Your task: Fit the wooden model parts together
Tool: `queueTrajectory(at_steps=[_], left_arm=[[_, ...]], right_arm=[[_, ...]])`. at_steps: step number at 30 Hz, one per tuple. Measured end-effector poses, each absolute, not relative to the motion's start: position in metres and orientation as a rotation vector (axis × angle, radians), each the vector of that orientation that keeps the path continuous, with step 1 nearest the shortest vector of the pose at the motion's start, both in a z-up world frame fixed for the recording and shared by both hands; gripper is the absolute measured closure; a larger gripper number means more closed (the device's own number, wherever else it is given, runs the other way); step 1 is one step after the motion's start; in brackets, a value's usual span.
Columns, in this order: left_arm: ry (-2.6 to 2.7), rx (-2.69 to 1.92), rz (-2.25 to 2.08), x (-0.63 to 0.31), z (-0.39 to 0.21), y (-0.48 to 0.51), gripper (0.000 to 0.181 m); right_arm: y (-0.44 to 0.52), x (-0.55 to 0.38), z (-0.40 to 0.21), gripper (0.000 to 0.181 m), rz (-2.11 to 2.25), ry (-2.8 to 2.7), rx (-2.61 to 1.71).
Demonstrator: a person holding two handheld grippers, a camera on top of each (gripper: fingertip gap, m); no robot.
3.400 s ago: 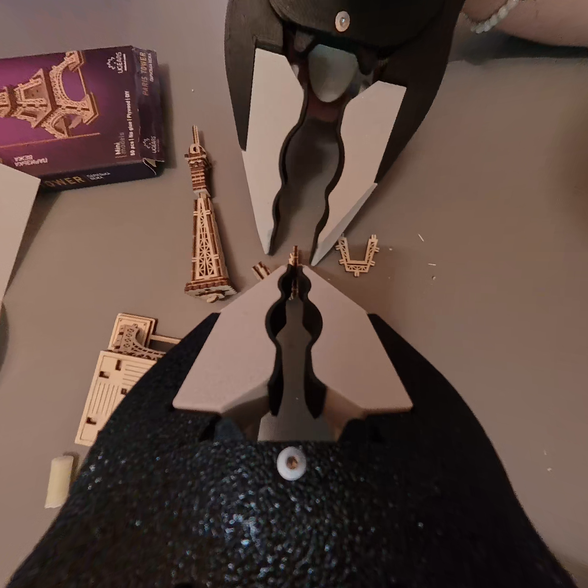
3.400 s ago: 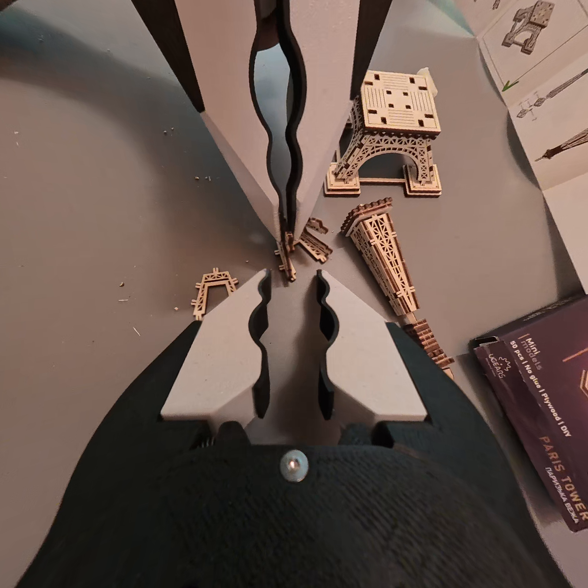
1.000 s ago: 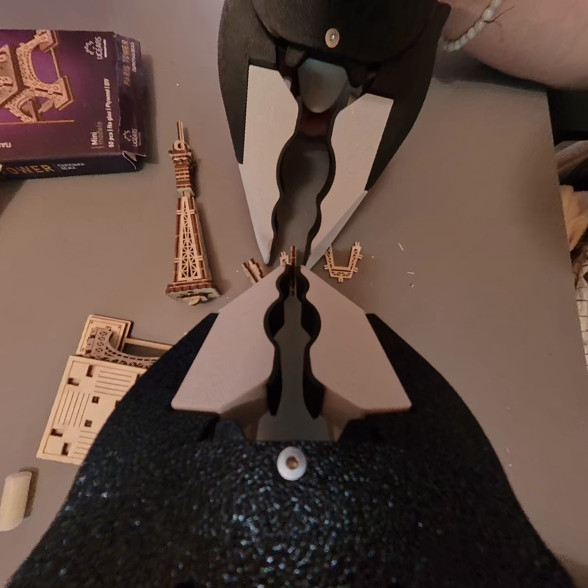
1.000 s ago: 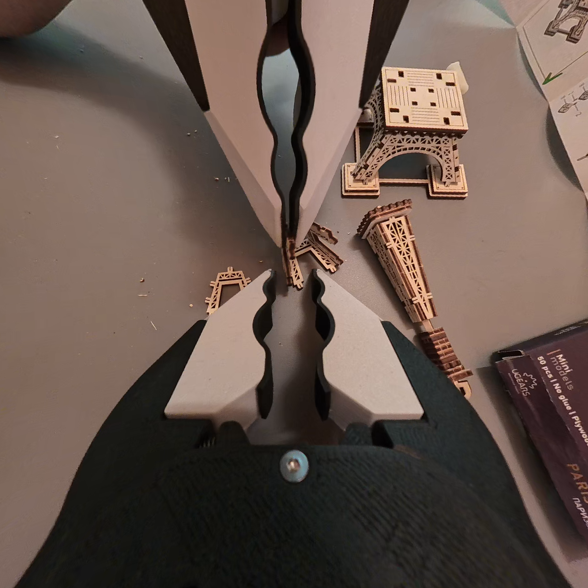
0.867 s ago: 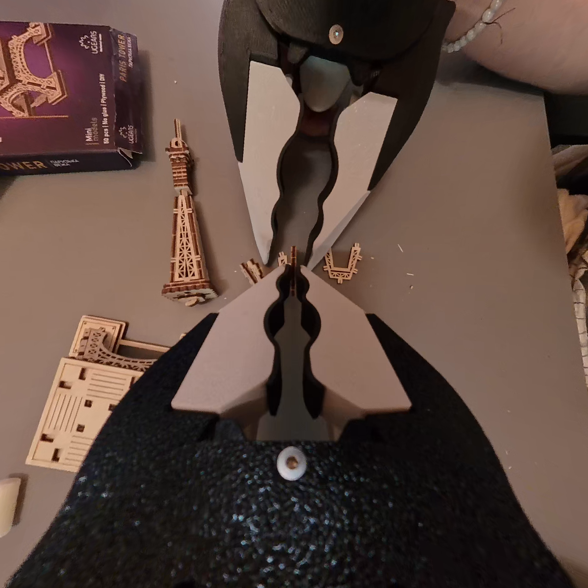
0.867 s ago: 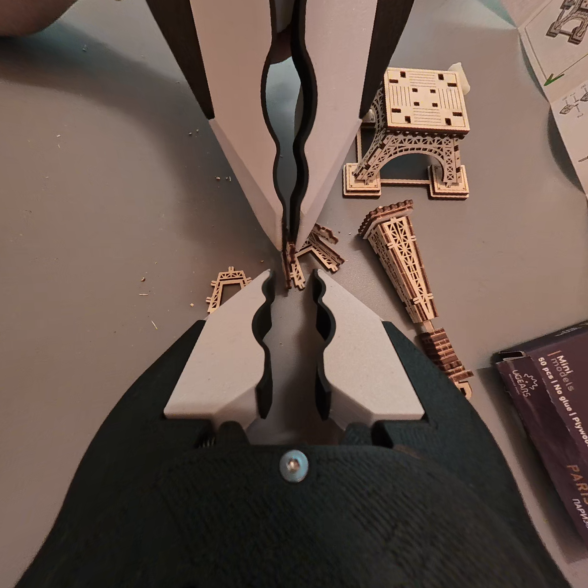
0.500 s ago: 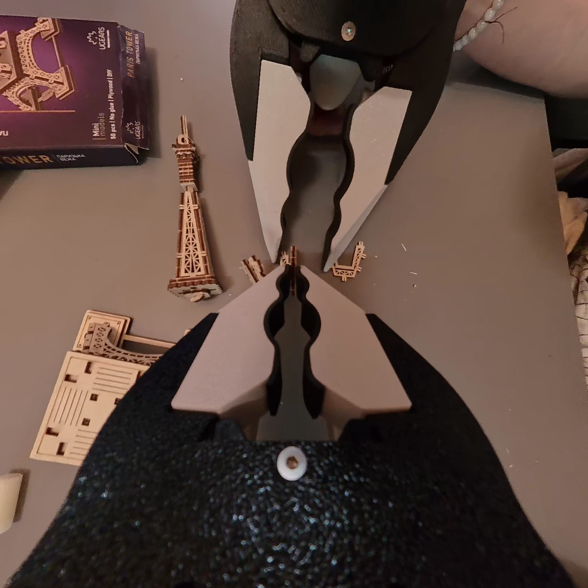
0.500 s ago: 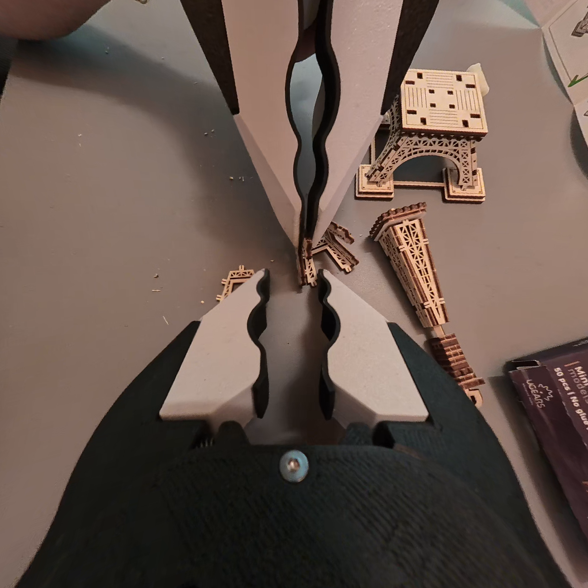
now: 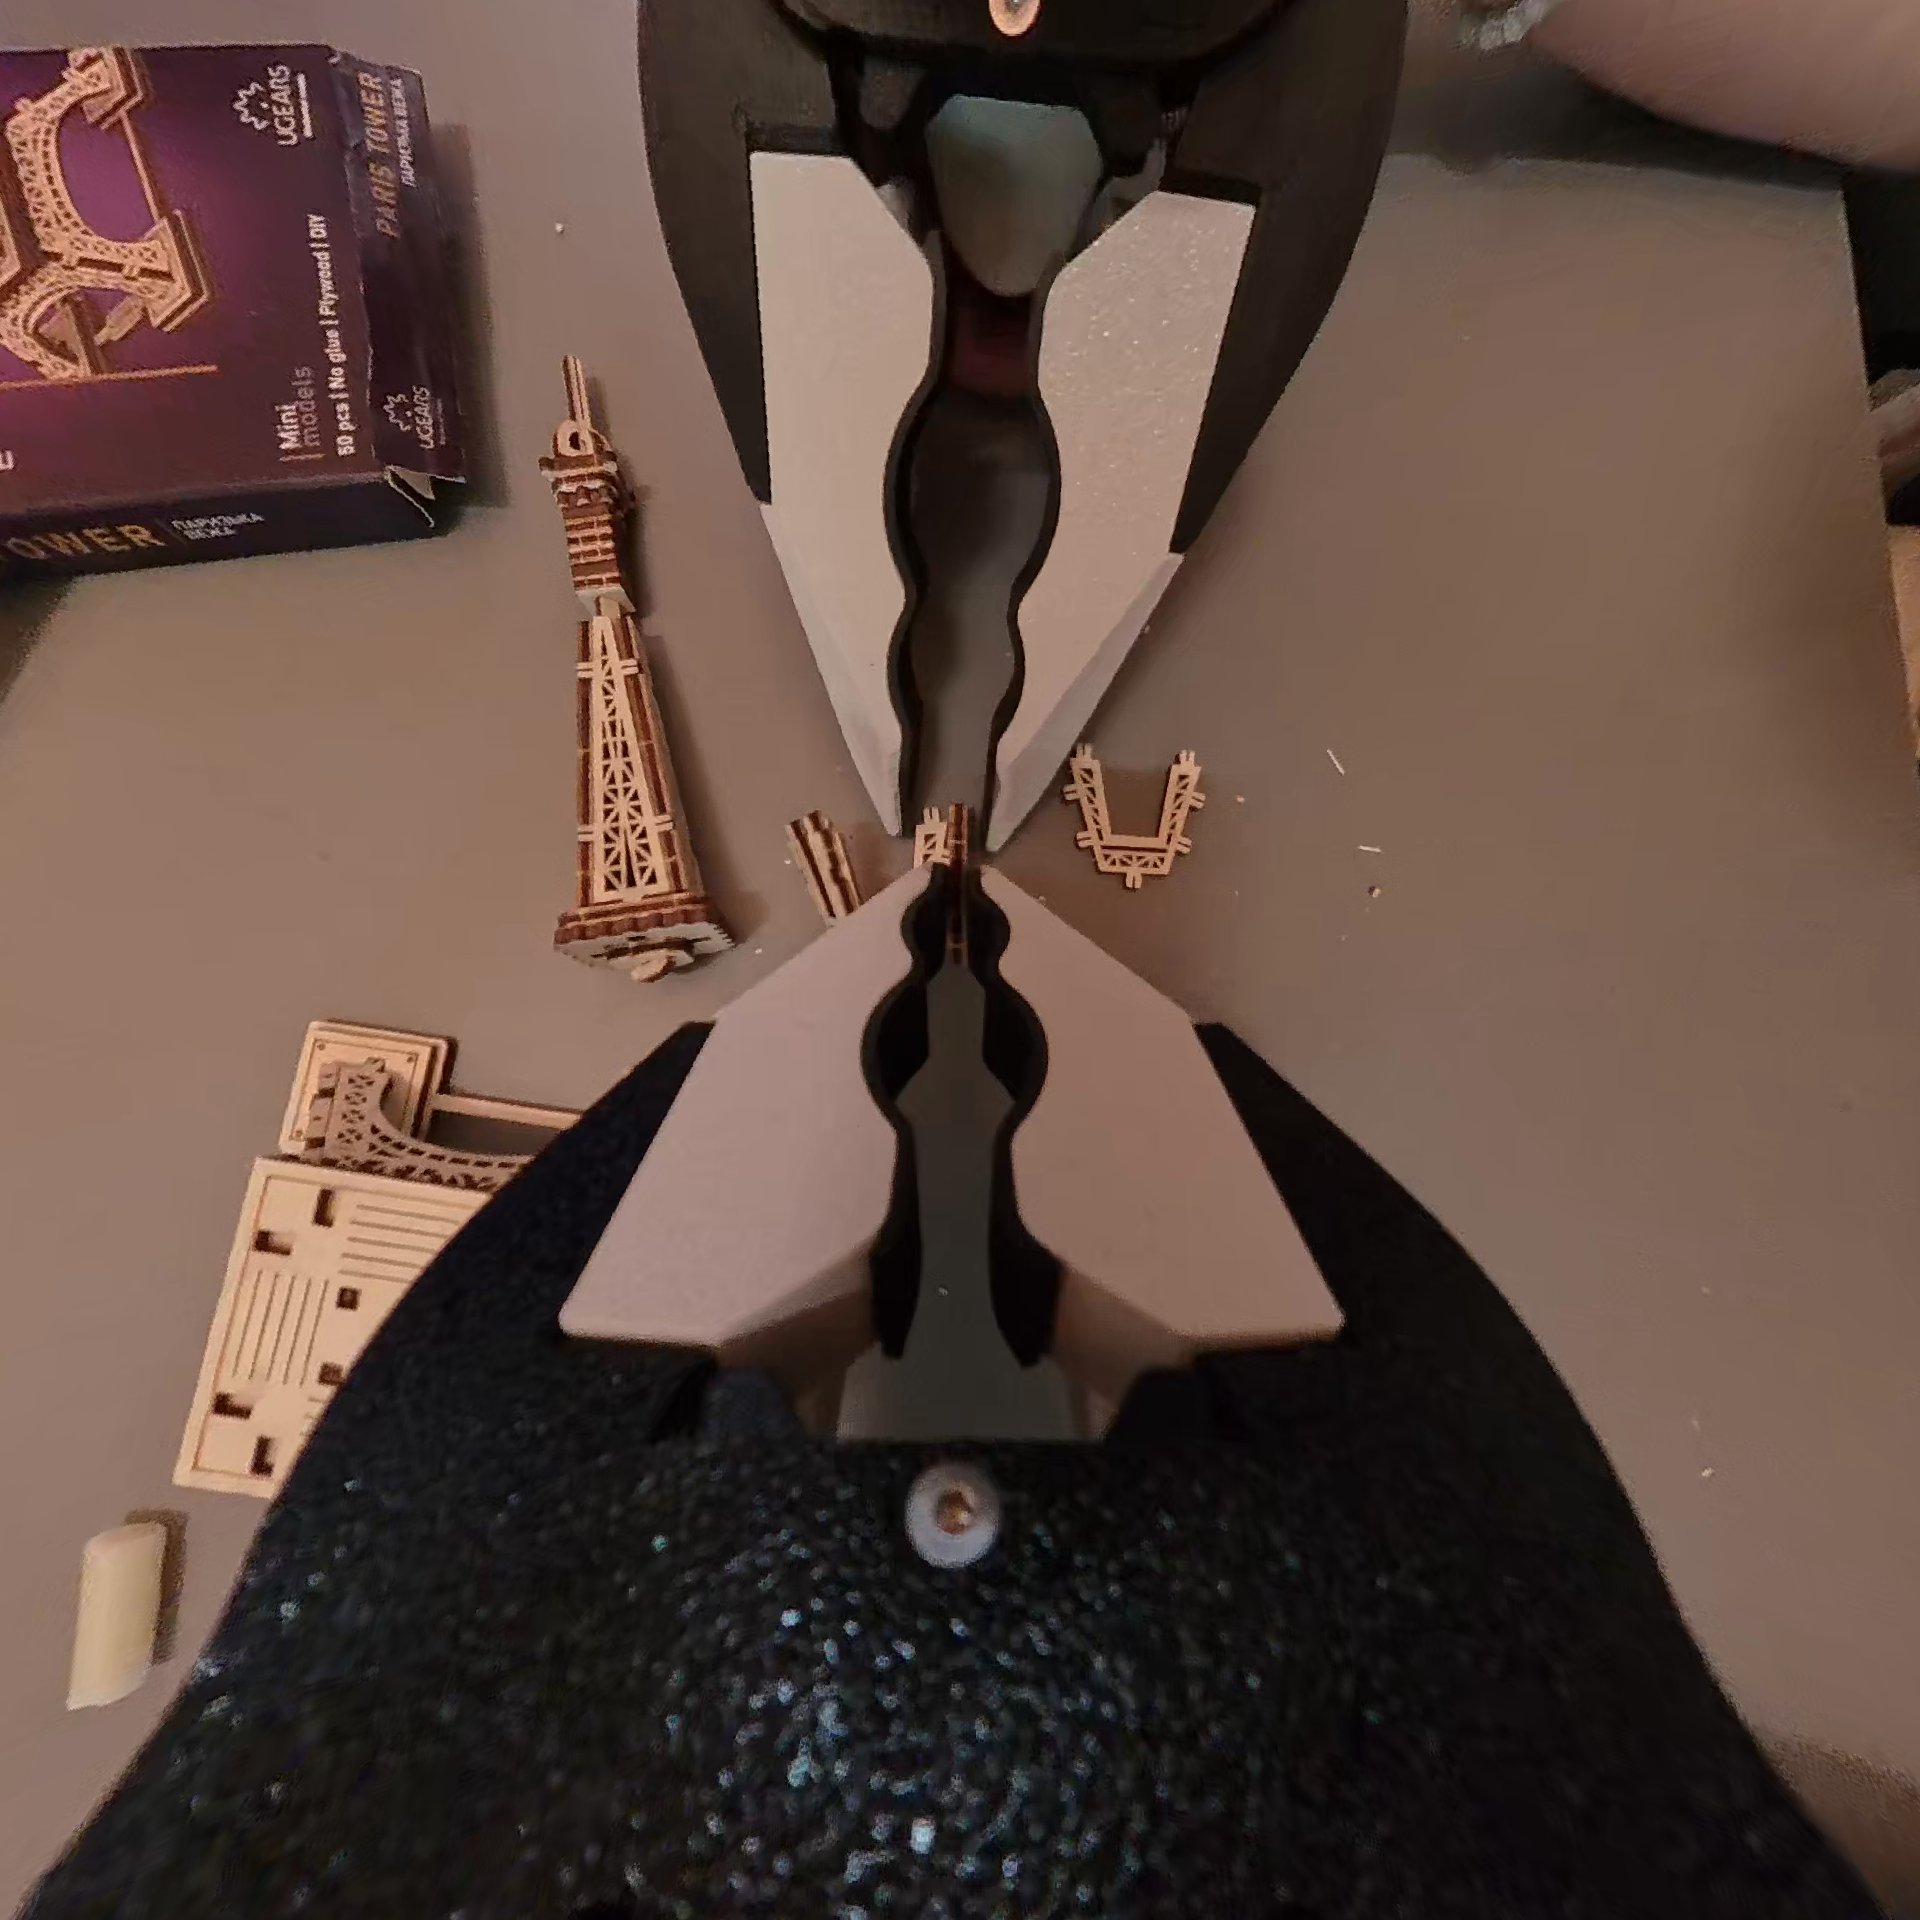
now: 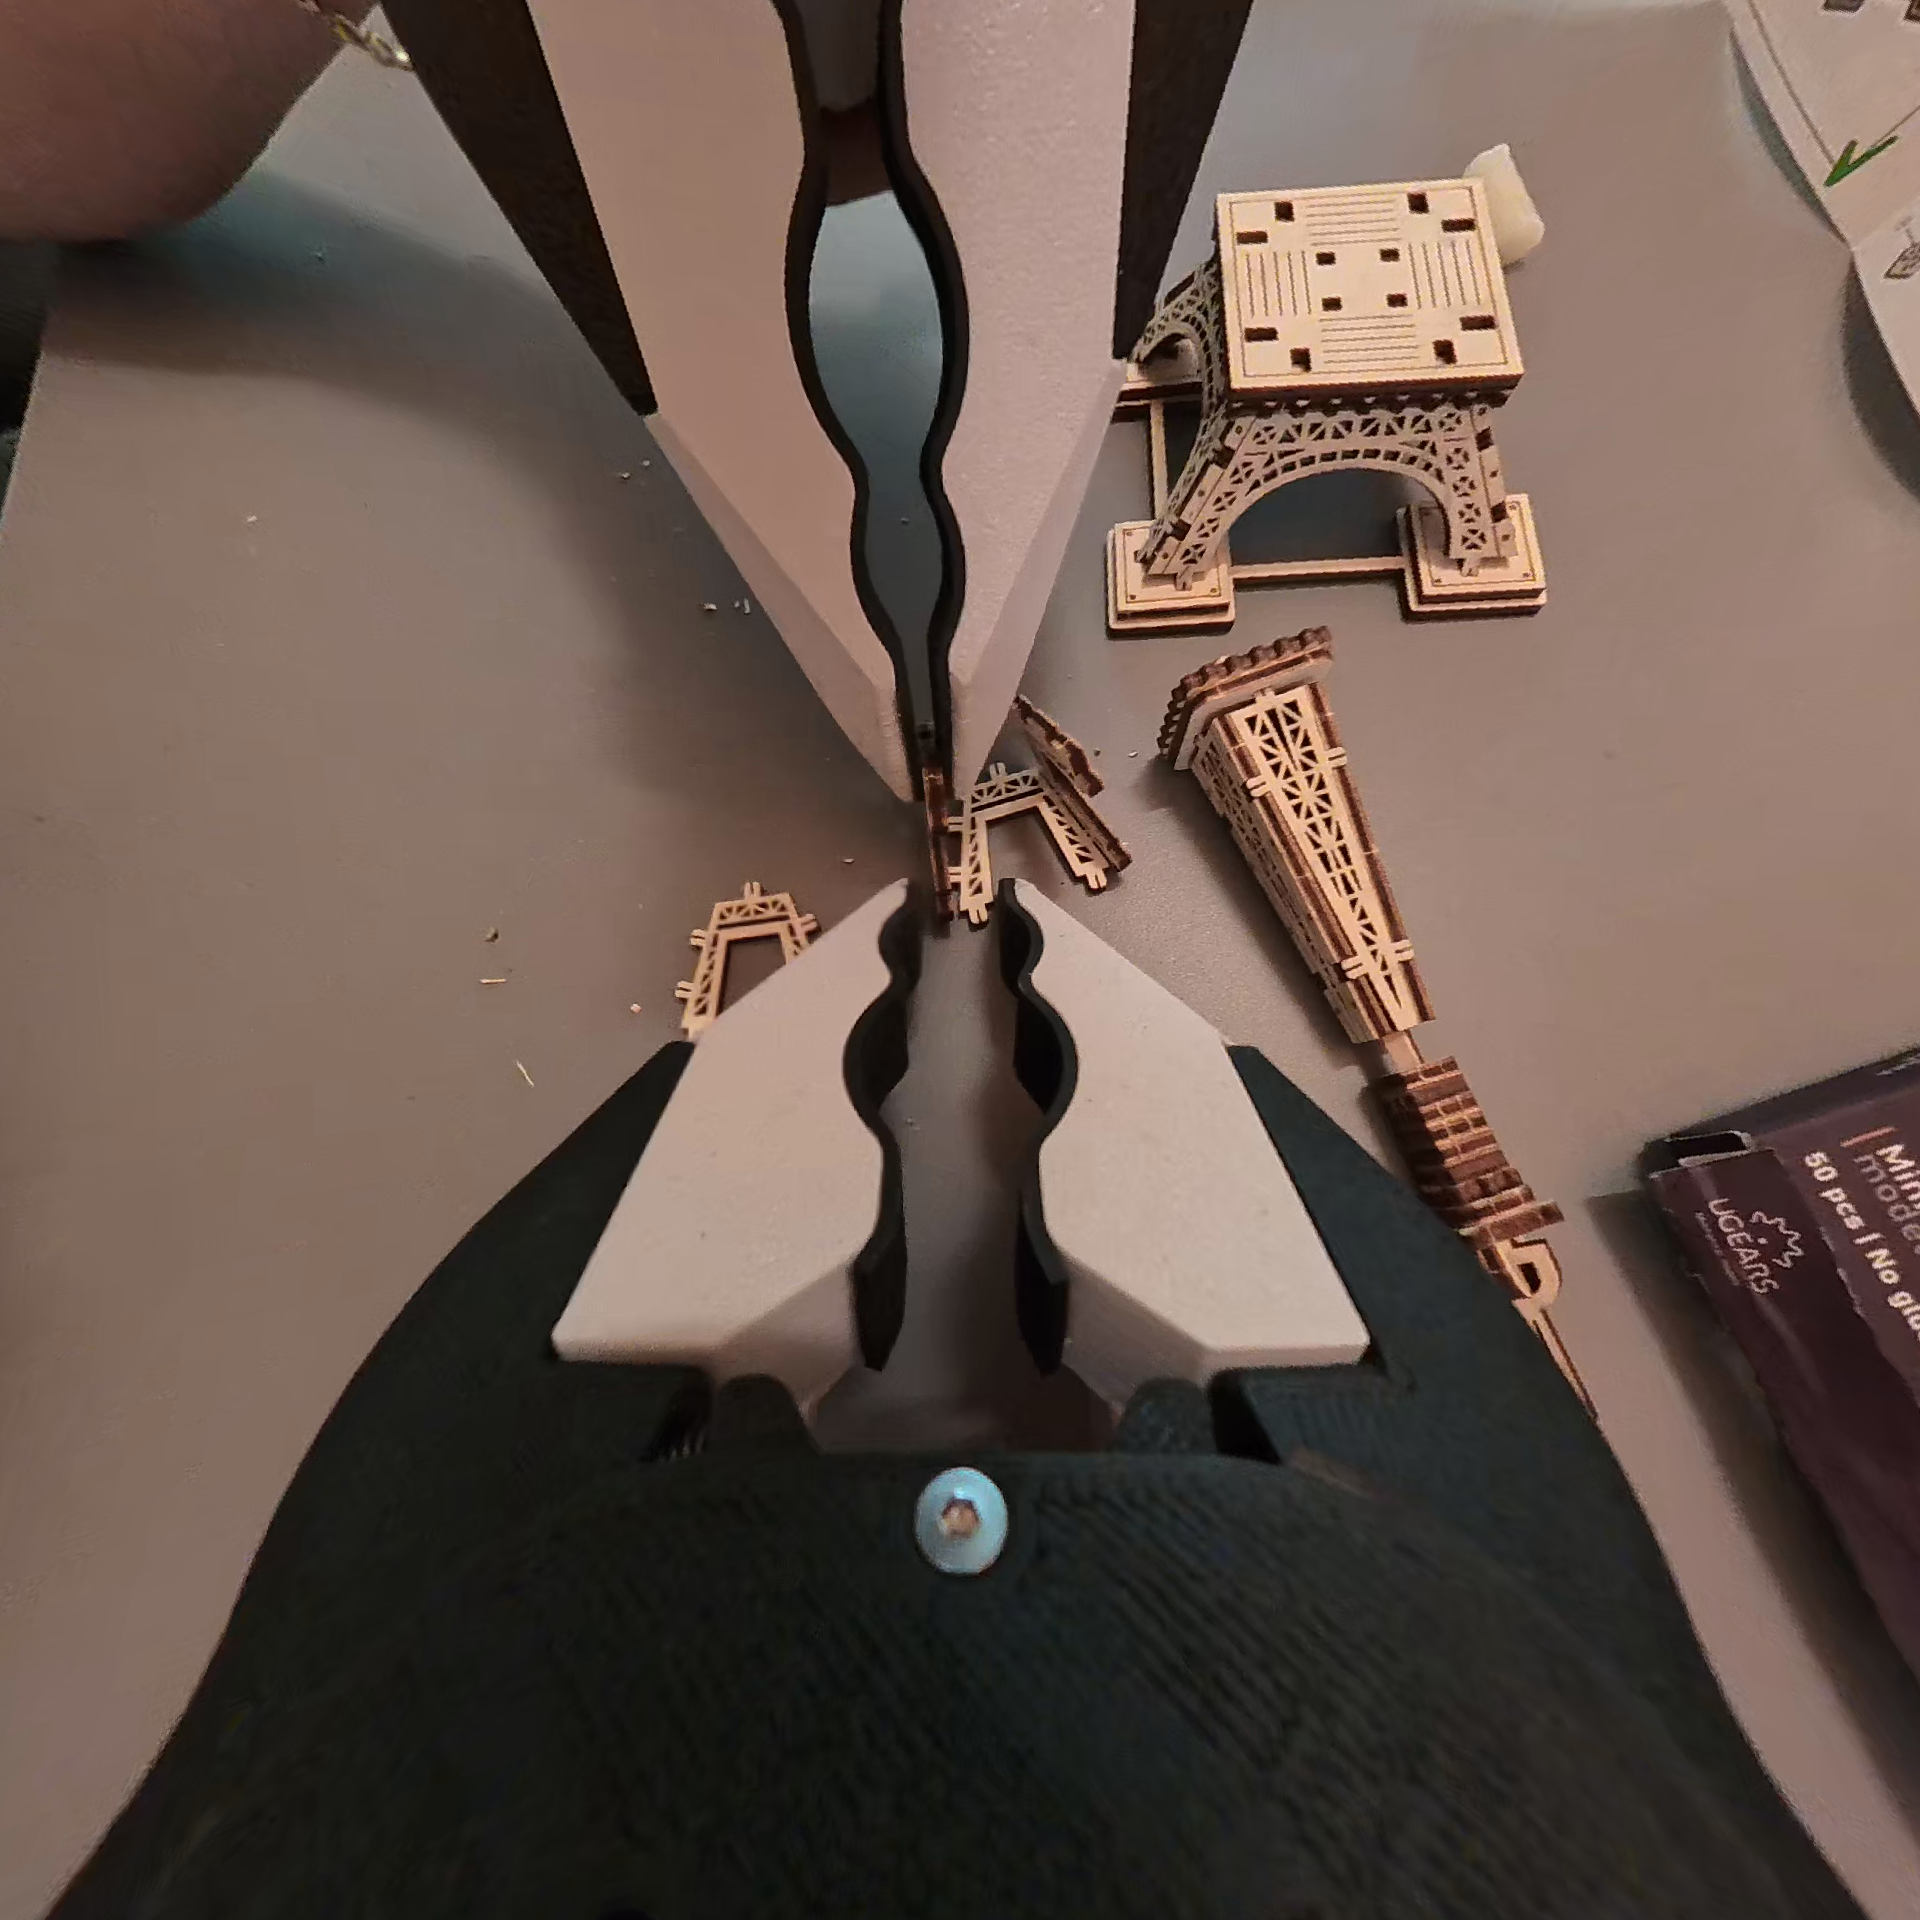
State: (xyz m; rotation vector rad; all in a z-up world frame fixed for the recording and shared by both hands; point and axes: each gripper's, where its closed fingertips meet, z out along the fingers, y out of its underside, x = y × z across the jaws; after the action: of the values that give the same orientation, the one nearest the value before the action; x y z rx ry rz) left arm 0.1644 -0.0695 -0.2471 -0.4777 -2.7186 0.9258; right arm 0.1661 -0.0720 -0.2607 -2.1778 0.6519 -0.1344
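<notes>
My left gripper point(image 9: 951, 883) is shut on a small wooden lattice part point(image 9: 952, 836) that sticks out past its tips. In the right wrist view the left gripper point(image 10: 932, 774) comes down from the top and holds this part point(image 10: 971, 847), which is joined to more lattice pieces. My right gripper point(image 10: 958, 896) is open, with its tips on either side of the part's free end. It also shows in the left wrist view point(image 9: 948, 826), facing my left gripper tip to tip. A loose U-shaped lattice piece point(image 9: 1132, 831) lies beside the tips on the grey table point(image 9: 1455, 1039).
The tower spire point(image 10: 1309, 831) lies on its side, and the arched tower base point(image 10: 1351, 395) stands behind it. A purple box point(image 9: 187, 291), an instruction sheet point(image 10: 1849, 104) and a small white cylinder point(image 9: 114, 1621) lie at the edges. A person's forearm point(image 9: 1714, 83) shows behind the right gripper. The tips of both grippers are at nearly the same place.
The right gripper's fingers have narrowed and centred on the end of the held part. The left gripper stays shut on the part.
</notes>
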Motion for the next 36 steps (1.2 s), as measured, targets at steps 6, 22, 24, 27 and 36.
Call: queueTrajectory(at_steps=[6,22,24,27,36], left_arm=[[-2.769,-0.610,0.914,0.1661,-0.2474,-0.0692,0.180],[-2.776,-0.787,0.958,0.1649,-0.2469,-0.0681,0.180],[-2.763,-0.756,0.965,0.1660,-0.2470,-0.0683,0.180],[-2.761,-0.736,0.970,0.1674,-0.2471,-0.0688,0.180],[-2.828,-0.822,0.991,0.1723,-0.2475,-0.0706,0.179]], right_arm=[[-0.0723,0.1675,-0.2615,0.172,-0.191,0.627,-2.198],[-0.0719,0.1666,-0.2615,0.171,-0.176,0.626,-2.196],[-0.0722,0.1672,-0.2615,0.172,-0.174,0.632,-2.195],[-0.0724,0.1677,-0.2615,0.173,-0.177,0.635,-2.194],[-0.0723,0.1678,-0.2622,0.173,-0.258,0.601,-2.217]])
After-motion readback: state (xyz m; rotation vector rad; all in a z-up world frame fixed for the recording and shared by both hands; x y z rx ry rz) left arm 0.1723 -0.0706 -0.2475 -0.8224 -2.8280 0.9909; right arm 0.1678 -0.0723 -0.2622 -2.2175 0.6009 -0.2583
